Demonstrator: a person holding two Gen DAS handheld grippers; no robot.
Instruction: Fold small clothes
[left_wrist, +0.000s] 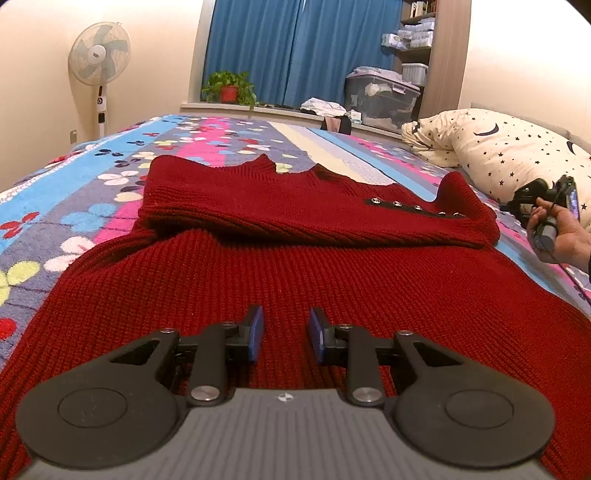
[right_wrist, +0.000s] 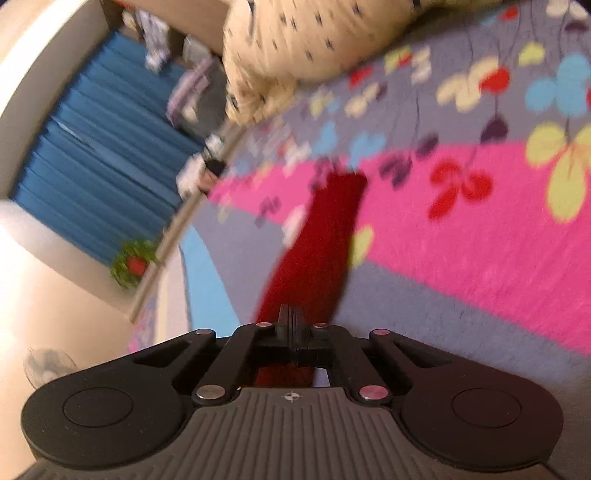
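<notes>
A dark red knit sweater (left_wrist: 295, 258) lies flat on the bed, with its upper part folded across and a row of metal snaps (left_wrist: 417, 207) near the shoulder. My left gripper (left_wrist: 286, 334) hovers low over the sweater's near part. Its blue pads (left_wrist: 256, 332) stand apart with nothing between them. A hand holds my right gripper (left_wrist: 532, 195) at the sweater's right edge, just clear of the folded cuff. In the blurred, tilted right wrist view that gripper (right_wrist: 291, 314) is shut, and a strip of the red sweater (right_wrist: 325, 240) stretches away ahead of it. I see no fabric between its pads.
The bed carries a flowered blanket (left_wrist: 74, 206) in blue, pink and grey. A star-print pillow (left_wrist: 509, 155) lies at the right. A standing fan (left_wrist: 100, 55), a potted plant (left_wrist: 229, 88), blue curtains and a storage box (left_wrist: 380, 96) stand beyond the bed.
</notes>
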